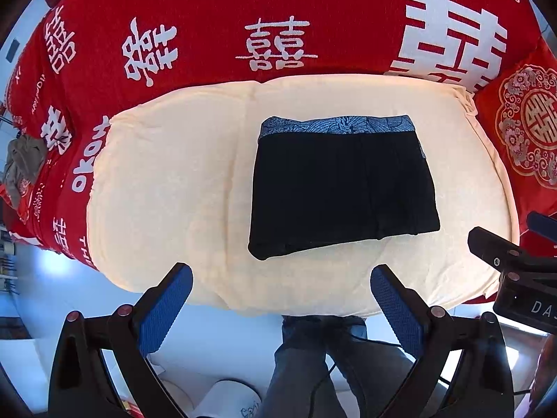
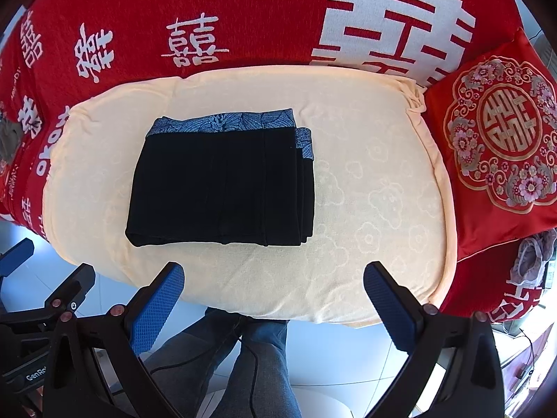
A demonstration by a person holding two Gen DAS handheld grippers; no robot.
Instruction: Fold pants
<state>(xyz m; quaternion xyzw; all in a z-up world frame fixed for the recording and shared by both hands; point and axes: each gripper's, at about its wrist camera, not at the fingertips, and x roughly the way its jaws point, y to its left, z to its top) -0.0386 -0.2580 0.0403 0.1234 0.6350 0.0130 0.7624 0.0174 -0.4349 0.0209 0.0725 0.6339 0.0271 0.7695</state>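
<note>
1. Pants (image 1: 343, 188) lie folded into a compact black stack with the blue patterned waistband on the far side, resting on the cream towel (image 1: 167, 181) spread over the red bed cover (image 1: 216, 35), closer to the towel's far edge than its near one.
2. Left gripper (image 1: 281, 287) hangs above the towel's near edge, jaws wide apart, holding nothing.
3. Right gripper (image 2: 273, 284) does likewise, spread and empty.
4. Folding looks finished; at most, the offset layers along the stack's right side (image 2: 306, 188) need squaring.
</note>
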